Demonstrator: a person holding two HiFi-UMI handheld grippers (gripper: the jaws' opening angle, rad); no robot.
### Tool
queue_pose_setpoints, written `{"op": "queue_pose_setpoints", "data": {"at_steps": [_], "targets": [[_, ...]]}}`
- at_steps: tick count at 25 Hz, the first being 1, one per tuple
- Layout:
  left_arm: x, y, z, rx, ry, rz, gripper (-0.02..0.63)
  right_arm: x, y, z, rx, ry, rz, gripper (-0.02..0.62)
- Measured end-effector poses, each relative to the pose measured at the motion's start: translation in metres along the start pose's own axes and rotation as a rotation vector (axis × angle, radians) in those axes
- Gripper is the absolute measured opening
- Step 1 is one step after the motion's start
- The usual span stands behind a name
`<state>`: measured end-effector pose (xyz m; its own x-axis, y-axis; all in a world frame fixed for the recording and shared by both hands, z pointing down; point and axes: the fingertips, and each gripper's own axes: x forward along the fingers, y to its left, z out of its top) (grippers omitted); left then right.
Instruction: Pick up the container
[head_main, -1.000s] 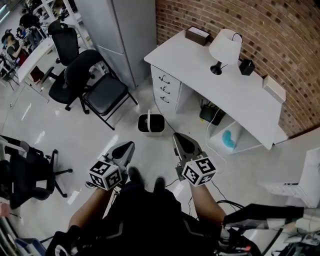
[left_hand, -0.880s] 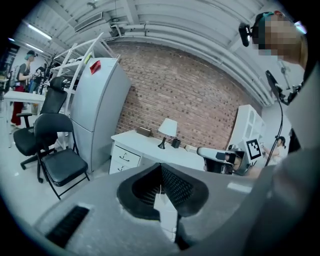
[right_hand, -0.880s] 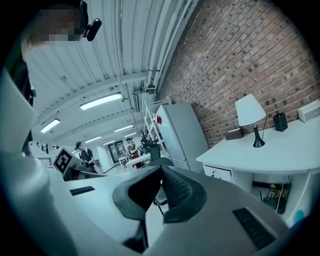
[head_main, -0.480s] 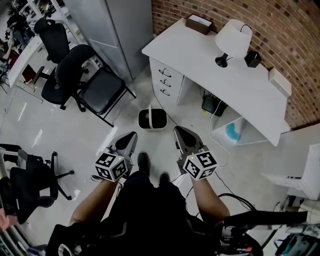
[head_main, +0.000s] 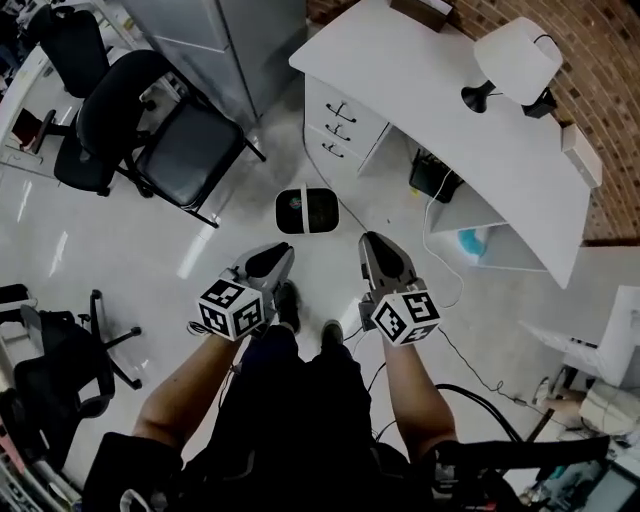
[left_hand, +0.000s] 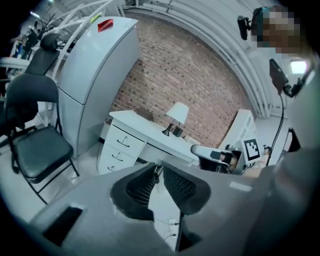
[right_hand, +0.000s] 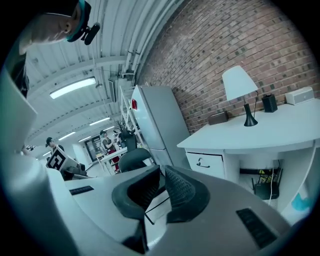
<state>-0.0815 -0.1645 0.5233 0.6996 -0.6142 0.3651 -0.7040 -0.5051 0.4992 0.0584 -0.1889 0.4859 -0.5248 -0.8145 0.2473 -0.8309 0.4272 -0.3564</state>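
Note:
The container (head_main: 307, 210) is a small white bin with a dark inside. It stands on the pale floor in the head view, between the chair and the desk. My left gripper (head_main: 272, 262) hovers just short of it, to its near left. The left jaws are opening by a narrow crack and hold nothing. My right gripper (head_main: 376, 252) hangs to the bin's near right, shut and empty. Neither gripper view shows the bin. The left gripper (left_hand: 159, 169) points at the desk drawers. The right gripper (right_hand: 162, 172) points at the grey cabinet.
A white desk (head_main: 440, 90) with a lamp (head_main: 515, 60) and drawers (head_main: 345, 125) stands at the far right, against a brick wall. Black chairs (head_main: 185, 150) and a grey cabinet (head_main: 210, 30) stand at the far left. Cables (head_main: 455, 350) trail over the floor. The person's shoes (head_main: 287, 305) are below the bin.
The person has stepped forward. Both grippers have moved nearer to the bin, which now lies just ahead of their tips. The desk and chairs have slid up the view.

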Motion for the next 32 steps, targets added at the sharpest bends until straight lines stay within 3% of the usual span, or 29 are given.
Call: {"op": "queue_pose_setpoints", "data": {"at_steps": [3,8,14,19,22,27,32], "targets": [[0.016,0.022,-0.005,-0.032,0.017,-0.037,0.124,0.026,-0.004,-0.012,0.018,0.004,-0.015,0.011],[0.038,0.067,-0.034,-0.067,0.082,0.003,0.134,0.058,-0.016,-0.041,-0.001,0.035,-0.04,0.011],[0.088,0.109,-0.085,-0.169,0.173,0.083,0.181,0.076,-0.055,-0.092,-0.004,0.143,-0.038,0.011],[0.136,0.152,-0.129,-0.106,0.28,0.169,0.19,0.101,-0.089,-0.141,-0.038,0.215,-0.017,0.012],[0.173,0.177,-0.145,-0.113,0.293,0.211,0.192,0.117,-0.115,-0.167,-0.021,0.254,-0.006,0.018],[0.224,0.224,-0.185,-0.202,0.296,0.274,0.194,0.129,-0.14,-0.204,0.006,0.291,0.06,0.025],[0.26,0.259,-0.222,-0.339,0.297,0.343,0.195,0.132,-0.17,-0.23,0.018,0.313,0.064,0.026]]}}
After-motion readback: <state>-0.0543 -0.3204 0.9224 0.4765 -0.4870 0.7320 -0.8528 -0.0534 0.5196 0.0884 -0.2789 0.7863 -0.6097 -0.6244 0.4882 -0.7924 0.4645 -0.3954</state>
